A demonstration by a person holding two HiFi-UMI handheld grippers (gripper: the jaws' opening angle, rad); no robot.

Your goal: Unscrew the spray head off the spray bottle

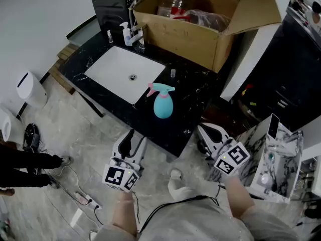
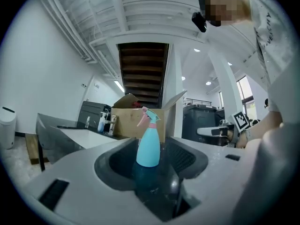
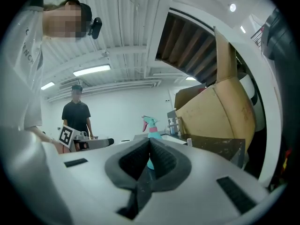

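Spray bottle [image 1: 163,105]: upright on black counter [image 1: 193,97], spray head [image 1: 159,89] on.
Left gripper [image 1: 131,134]: jaws apart, empty.
Right gripper [image 1: 204,130]: jaws together, empty.

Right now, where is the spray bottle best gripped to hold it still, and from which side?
Probably the rounded body of the spray bottle, below the spray head, coming level from the near edge of the counter. It stands upright near that edge, and the open left tool faces it.
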